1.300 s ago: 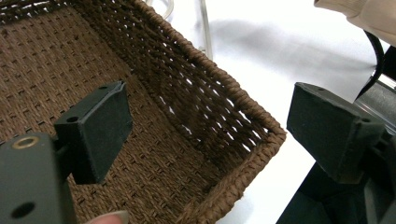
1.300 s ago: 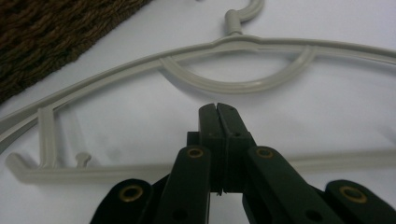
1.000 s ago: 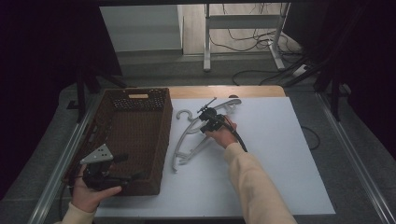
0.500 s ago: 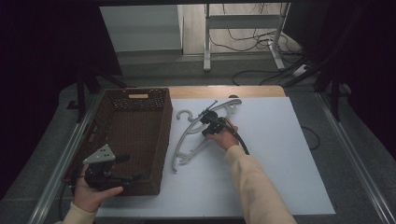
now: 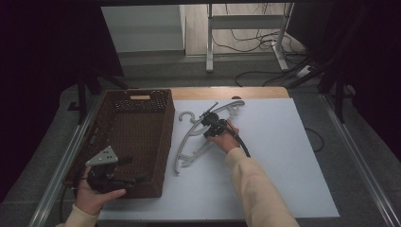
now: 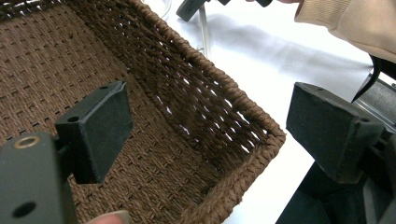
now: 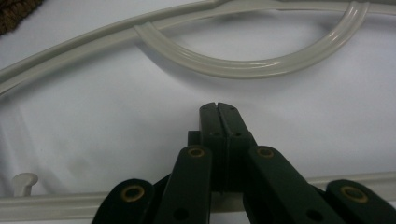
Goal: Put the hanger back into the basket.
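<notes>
Wicker basket (image 5: 137, 132) has nothing in it yet; right gripper (image 5: 211, 124) is pinched together over the hanger (image 5: 189, 142) on the surface, left gripper (image 5: 124, 171) gapes apart.

The left hand (image 5: 97, 191) enters from the bottom left of the high view and holds the left gripper (image 6: 205, 135) low at that side, its grey three-cornered plate turned upward and its jaws standing wide apart with nothing between them. The right forearm, in a cream sleeve, reaches forward and inward across the middle, the right hand (image 5: 226, 139) wrapped around the right gripper (image 7: 218, 108). Its jaws are pressed flat together, tips pointing away from the person and angled down.
</notes>
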A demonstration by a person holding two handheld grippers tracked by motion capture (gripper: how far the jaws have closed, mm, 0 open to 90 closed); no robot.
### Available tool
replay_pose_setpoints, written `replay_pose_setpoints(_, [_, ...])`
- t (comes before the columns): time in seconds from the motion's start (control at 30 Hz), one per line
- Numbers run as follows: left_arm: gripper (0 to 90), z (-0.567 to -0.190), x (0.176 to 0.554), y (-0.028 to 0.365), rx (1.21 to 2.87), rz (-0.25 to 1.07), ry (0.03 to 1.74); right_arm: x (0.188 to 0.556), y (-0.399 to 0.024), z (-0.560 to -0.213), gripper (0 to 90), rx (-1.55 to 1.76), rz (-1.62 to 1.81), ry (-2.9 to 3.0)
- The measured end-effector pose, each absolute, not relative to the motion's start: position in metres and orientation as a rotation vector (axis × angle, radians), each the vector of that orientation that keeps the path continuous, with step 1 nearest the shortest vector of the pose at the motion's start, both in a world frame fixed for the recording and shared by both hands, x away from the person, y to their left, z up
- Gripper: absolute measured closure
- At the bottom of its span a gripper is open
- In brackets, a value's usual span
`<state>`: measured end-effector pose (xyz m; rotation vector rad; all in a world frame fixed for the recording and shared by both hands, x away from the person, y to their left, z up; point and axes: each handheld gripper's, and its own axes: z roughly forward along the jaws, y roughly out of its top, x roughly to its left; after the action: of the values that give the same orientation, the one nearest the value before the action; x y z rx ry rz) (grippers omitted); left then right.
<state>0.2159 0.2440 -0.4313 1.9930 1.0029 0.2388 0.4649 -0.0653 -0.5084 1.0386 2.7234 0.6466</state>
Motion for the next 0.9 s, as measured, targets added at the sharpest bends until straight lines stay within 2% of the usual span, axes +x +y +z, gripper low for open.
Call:
replay_pose_setpoints(0.3, [14.6,-0.431,0.214,0.247,1.983,0.242,1.009,0.453,-0.075,-0.504,89.8,0.994,0.584,2.747])
replay_pose_setpoints(0.9, [14.7,-0.430,0.214,0.243,1.991,0.241,1.005,0.393,-0.145,-0.499,89.9,0.973,0.611,2.794])
